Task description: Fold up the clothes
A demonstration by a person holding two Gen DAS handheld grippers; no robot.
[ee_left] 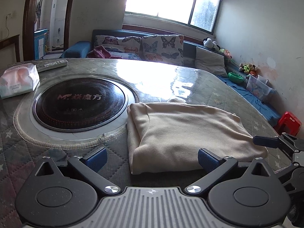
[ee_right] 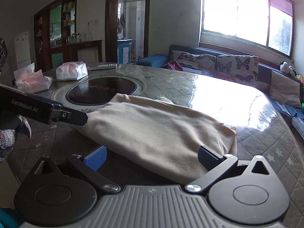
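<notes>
A cream garment (ee_left: 182,129) lies folded into a thick rectangle on the quilted table (ee_left: 218,95), right of a round black cooktop (ee_left: 79,104). My left gripper (ee_left: 152,159) is open, its blue pads either side of the garment's near edge, holding nothing. My right gripper (ee_right: 152,157) is open at the garment (ee_right: 157,127) near its right end, also holding nothing. The right gripper's tip (ee_left: 266,141) shows at the right edge of the left wrist view. The left gripper's arm (ee_right: 47,110) shows at the left of the right wrist view.
A tissue pack (ee_left: 19,81) and a remote control (ee_left: 52,65) lie at the table's far left. A second tissue pack (ee_right: 32,80) shows in the right wrist view. A sofa with butterfly cushions (ee_left: 142,47) stands beyond the table. A red stool (ee_left: 288,122) stands at the right.
</notes>
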